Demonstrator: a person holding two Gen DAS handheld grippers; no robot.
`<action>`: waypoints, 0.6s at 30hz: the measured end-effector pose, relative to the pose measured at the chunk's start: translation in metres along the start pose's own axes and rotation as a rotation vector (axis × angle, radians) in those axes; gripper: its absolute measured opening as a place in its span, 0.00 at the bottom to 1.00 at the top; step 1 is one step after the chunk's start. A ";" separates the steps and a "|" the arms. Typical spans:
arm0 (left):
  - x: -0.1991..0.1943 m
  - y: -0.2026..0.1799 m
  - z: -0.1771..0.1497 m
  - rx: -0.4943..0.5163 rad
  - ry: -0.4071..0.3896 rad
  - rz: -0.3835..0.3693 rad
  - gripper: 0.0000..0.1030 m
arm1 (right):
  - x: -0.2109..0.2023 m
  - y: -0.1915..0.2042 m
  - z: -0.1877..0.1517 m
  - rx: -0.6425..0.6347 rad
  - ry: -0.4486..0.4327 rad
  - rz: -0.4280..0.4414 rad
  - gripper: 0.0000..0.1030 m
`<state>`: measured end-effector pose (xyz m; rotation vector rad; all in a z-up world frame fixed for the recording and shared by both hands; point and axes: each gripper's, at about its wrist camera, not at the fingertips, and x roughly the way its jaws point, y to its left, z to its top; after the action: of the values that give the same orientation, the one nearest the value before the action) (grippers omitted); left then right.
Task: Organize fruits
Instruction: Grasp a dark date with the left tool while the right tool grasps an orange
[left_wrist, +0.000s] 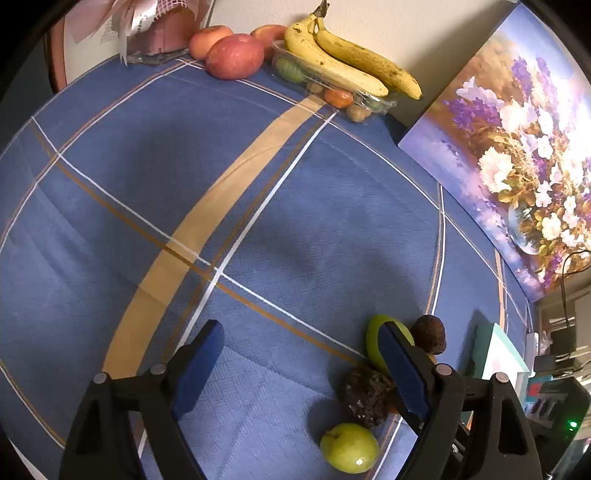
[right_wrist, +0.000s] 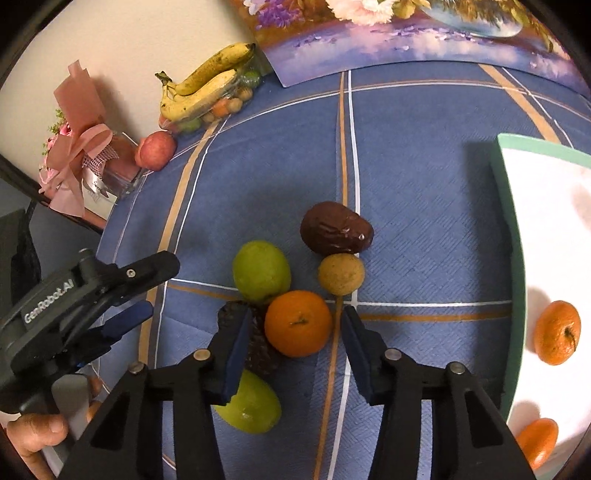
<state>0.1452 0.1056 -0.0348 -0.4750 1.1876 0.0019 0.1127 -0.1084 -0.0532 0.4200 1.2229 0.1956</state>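
Note:
A cluster of small fruits lies on the blue checked cloth. In the right wrist view: an orange mandarin (right_wrist: 297, 323), a green fruit (right_wrist: 261, 271), a second green fruit (right_wrist: 248, 403), a dark date (right_wrist: 336, 228), a tan round fruit (right_wrist: 341, 273) and a dark knobbly fruit (right_wrist: 255, 347). My right gripper (right_wrist: 295, 325) is open, its jaws either side of the mandarin, not touching. My left gripper (left_wrist: 301, 356) is open and empty over bare cloth; its right finger (left_wrist: 400, 365) overlaps a green fruit (left_wrist: 375, 341). It also shows in the right wrist view (right_wrist: 155, 291).
A white tray with a green rim (right_wrist: 513, 236) at the right holds two mandarins (right_wrist: 557, 332). Bananas (left_wrist: 343, 55) lie on a clear punnet of small fruit (left_wrist: 332, 90) by the wall, beside apples (left_wrist: 234, 55), a pink gift box (right_wrist: 81, 147) and a flower picture (left_wrist: 517, 155).

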 end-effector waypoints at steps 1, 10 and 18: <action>-0.001 0.000 0.000 -0.001 0.000 -0.003 0.85 | 0.001 -0.001 0.000 0.008 0.000 0.006 0.44; -0.001 -0.006 0.000 0.002 0.014 -0.030 0.85 | -0.004 -0.008 -0.001 0.033 -0.015 0.036 0.38; 0.003 -0.018 -0.004 0.042 0.054 -0.092 0.74 | -0.031 -0.017 0.003 0.045 -0.071 -0.063 0.38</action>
<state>0.1475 0.0875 -0.0325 -0.4947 1.2155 -0.1154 0.1043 -0.1360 -0.0329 0.4237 1.1711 0.0981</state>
